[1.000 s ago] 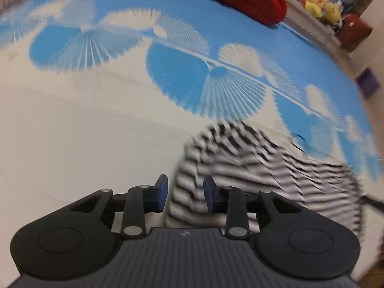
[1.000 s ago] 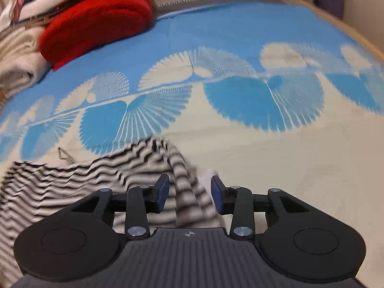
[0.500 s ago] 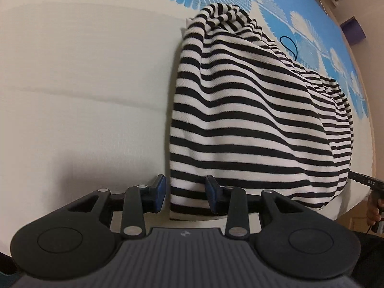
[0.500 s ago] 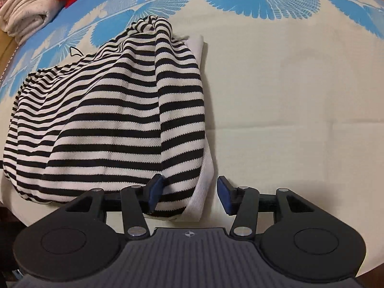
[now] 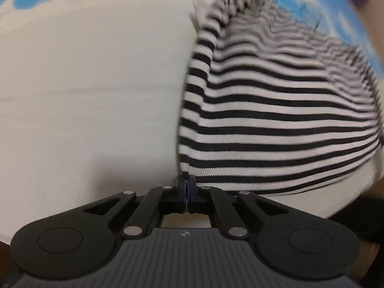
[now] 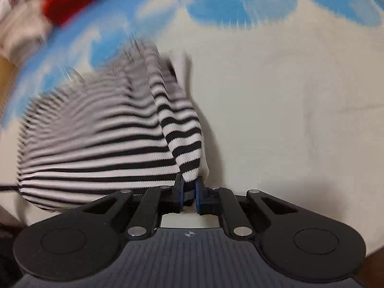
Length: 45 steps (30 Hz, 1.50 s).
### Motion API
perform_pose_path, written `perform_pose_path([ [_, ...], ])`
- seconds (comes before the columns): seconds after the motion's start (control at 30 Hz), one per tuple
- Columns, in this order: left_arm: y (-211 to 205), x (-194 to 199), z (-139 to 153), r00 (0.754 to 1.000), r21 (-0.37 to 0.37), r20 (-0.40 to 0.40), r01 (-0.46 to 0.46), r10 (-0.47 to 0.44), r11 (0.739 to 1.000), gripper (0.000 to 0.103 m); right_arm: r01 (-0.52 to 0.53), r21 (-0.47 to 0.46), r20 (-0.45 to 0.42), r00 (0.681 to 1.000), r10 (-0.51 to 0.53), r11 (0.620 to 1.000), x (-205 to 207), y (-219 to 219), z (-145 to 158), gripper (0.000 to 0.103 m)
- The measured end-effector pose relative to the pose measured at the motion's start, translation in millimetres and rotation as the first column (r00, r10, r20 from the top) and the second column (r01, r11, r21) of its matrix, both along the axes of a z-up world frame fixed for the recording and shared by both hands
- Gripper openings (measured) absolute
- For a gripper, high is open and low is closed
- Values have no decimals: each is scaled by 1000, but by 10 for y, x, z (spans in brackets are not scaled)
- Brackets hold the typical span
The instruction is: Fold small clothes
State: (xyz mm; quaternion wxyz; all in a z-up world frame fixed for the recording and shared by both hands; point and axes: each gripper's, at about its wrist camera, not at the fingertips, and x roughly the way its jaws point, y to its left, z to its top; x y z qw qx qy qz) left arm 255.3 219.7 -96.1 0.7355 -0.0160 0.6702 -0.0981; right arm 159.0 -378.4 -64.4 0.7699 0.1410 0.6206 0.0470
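Note:
A black-and-white striped garment (image 5: 276,120) lies on the bed, spreading right and away in the left wrist view. My left gripper (image 5: 186,184) is shut at the garment's near left corner, pinching its hem edge. In the right wrist view the same garment (image 6: 100,144) spreads to the left. My right gripper (image 6: 189,187) is shut on the garment's near right corner, with striped cloth bunched between the blue pads. Both views are blurred by motion.
The bed cover (image 5: 84,108) is cream near me with a blue fan pattern (image 6: 240,9) farther back. A red cushion (image 6: 79,2) and pale folded cloth (image 6: 21,31) sit at the far left in the right wrist view.
Both grippers were open beside the garment's near corners. Both have closed on the hem, and the views have tilted up and blurred.

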Motion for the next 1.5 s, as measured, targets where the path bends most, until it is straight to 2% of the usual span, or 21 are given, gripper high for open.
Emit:
perform_pose_path([
  [0.07, -73, 37, 50, 1000, 35, 7, -17, 16, 999, 6, 13, -20, -5, 1000, -13, 1000, 14, 48, -12, 11],
  [0.13, -110, 77, 238, 995, 36, 92, -39, 36, 999, 10, 33, -43, 45, 999, -31, 999, 26, 63, 96, 13],
  [0.2, -124, 105, 452, 982, -34, 178, -64, 69, 997, 13, 36, -120, 154, 988, -17, 992, 8, 120, 291, 18],
  [0.27, -210, 127, 580, 973, -125, 221, -41, 68, 991, 14, 38, -82, 251, 968, -17, 996, -25, 150, 428, 25],
  [0.33, -399, 158, 604, 973, -158, 231, 27, 10, 987, 18, 6, 7, 291, 957, -8, 1000, -13, 173, 446, 25],
  [0.43, -755, 209, 494, 977, -157, 198, 116, -83, 981, 30, -101, -9, 222, 970, 101, 995, 57, 379, 249, 26],
  [0.53, -1068, 151, 245, 982, -83, 135, 144, -133, 986, 39, -212, -162, 17, 976, 217, 964, 84, 568, -153, 28],
  [0.6, -1129, 173, 167, 983, -51, 113, 152, -146, 987, 39, -202, -159, 34, 977, 210, 966, 128, 559, -122, 28],
  [0.7, -1041, 240, 315, 985, -117, 158, 93, -74, 989, 40, -111, -86, 123, 985, 121, 990, 210, 446, 108, 29],
  [0.77, -900, 240, 466, 981, -159, 195, 53, -21, 986, 41, -108, -49, 182, 977, 115, 993, 211, 425, 188, 40],
  [0.87, -676, 202, 601, 973, -182, 217, -44, 84, 982, 41, -136, -182, 39, 989, 146, 974, 221, 483, -20, 44],
  [0.9, -615, 171, 658, 969, -177, 229, -57, 98, 982, 41, -119, -215, 27, 991, 128, 969, 212, 471, -22, 44],
  [1.0, -446, 13, 913, 939, -149, 320, -82, 127, 985, 41, 49, -143, 202, 979, -20, 989, 205, 298, 435, 44],
  [1.07, -340, -122, 1072, 914, -181, 367, -111, 172, 977, 41, 158, -100, 339, 934, -116, 982, 129, 212, 859, 47],
  [1.17, -201, -324, 1176, 900, -256, 328, -209, 288, 944, 41, 169, -22, 508, 851, -135, 985, -74, 204, 1303, 58],
  [1.27, -129, -521, 1056, 888, -348, 249, -291, 387, 891, 41, 146, -23, 607, 788, -103, 989, -352, 337, 1327, 63],
  [1.3, -128, -576, 958, 889, -359, 220, -309, 401, 881, 41, 136, -34, 610, 788, -87, 990, -408, 373, 1219, 63],
  [1.33, -132, -628, 821, 893, -354, 186, -329, 411, 876, 41, 118, -92, 545, 837, -49, 989, -389, 441, 1095, 62],
  [1.37, -135, -660, 727, 897, -339, 157, -344, 413, 876, 41, 114, -130, 509, 860, -32, 985, -371, 487, 1037, 57],
  [1.43, -130, -668, 513, 899, -295, 89, -388, 430, 873, 41, 122, -126, 548, 836, -33, 984, -420, 507, 1047, 56],
  [1.5, -83, -657, 410, 887, -312, 64, -417, 457, 854, 41, 100, -131, 557, 830, -10, 986, -403, 516, 1042, 57],
])
